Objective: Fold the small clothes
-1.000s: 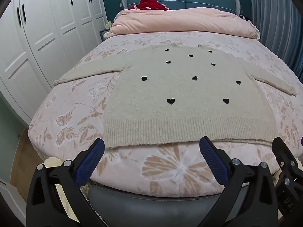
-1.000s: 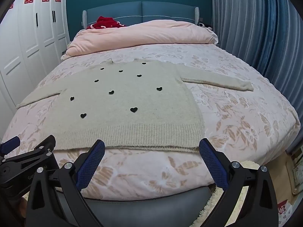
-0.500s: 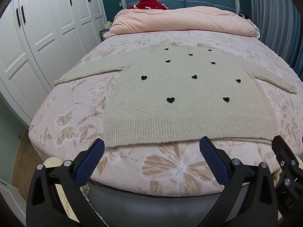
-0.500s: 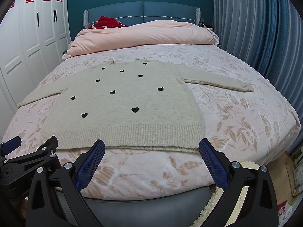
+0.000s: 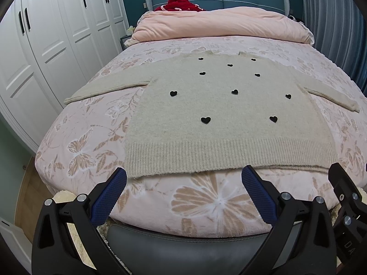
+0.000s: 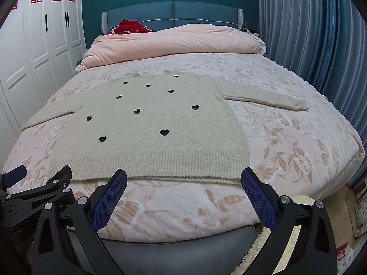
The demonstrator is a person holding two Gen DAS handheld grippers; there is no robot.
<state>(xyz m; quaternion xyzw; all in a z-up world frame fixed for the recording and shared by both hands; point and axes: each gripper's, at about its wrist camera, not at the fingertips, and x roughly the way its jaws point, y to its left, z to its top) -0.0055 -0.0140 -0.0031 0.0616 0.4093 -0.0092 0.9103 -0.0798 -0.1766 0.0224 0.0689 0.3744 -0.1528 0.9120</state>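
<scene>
A beige knit sweater (image 5: 220, 114) with small black hearts lies flat on the bed, front up, both sleeves spread out, hem toward me. It also shows in the right wrist view (image 6: 156, 123). My left gripper (image 5: 183, 178) is open and empty, held just short of the hem at the bed's foot. My right gripper (image 6: 183, 181) is open and empty, also just below the hem, to the right of the left one. The left gripper's body shows at the lower left of the right wrist view (image 6: 34, 197).
The bed (image 5: 87, 142) has a pink floral cover. A folded pink duvet (image 5: 220, 27) and a red item (image 5: 179, 3) lie at the headboard. White wardrobes (image 5: 45, 45) stand left, blue curtains (image 6: 309, 45) right. A cream rug (image 6: 259, 252) lies on the floor.
Both grippers have drifted slightly; the sweater sits a touch higher in the left view. Nothing was grasped or moved.
</scene>
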